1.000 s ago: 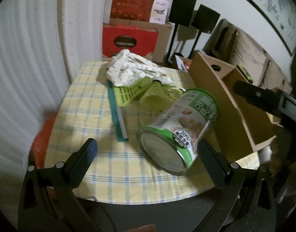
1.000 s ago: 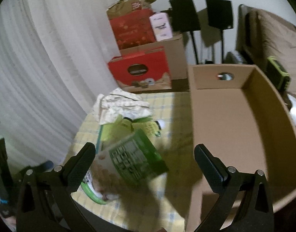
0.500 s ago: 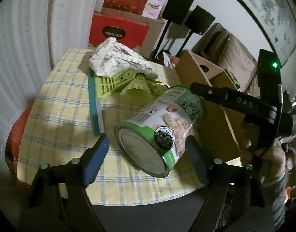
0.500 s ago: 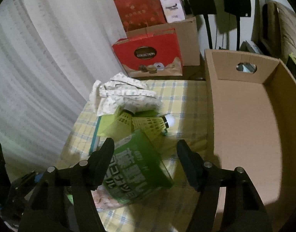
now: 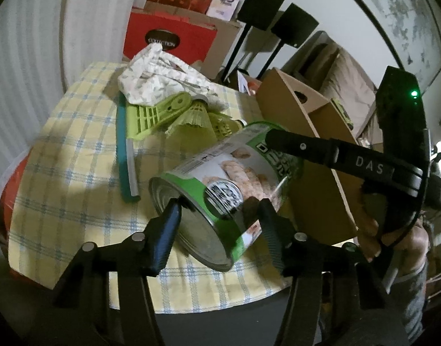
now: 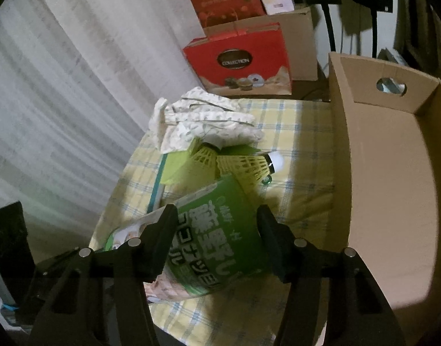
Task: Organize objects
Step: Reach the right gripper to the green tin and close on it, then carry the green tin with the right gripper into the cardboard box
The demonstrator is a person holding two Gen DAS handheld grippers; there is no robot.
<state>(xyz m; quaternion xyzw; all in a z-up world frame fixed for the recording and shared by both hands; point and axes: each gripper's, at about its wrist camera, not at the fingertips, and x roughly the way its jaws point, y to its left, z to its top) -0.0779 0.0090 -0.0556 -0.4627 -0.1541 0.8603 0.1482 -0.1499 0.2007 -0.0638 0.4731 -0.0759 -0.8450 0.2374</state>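
Note:
A green-labelled tin can lies on its side on the yellow checked tablecloth. My left gripper is closed around the can's bottom end, one finger on each side. My right gripper is closed on the can at its other end; its black finger shows across the can in the left wrist view. Yellow shuttlecocks, a lime plastic piece, a teal book and a patterned cloth lie behind the can.
An open cardboard box stands on the table right of the can, also in the left wrist view. Red gift boxes and black speaker stands stand beyond the table. White curtain on the left.
Both grippers have moved in and closed on the can from opposite ends; a second ago both were wide open and farther back.

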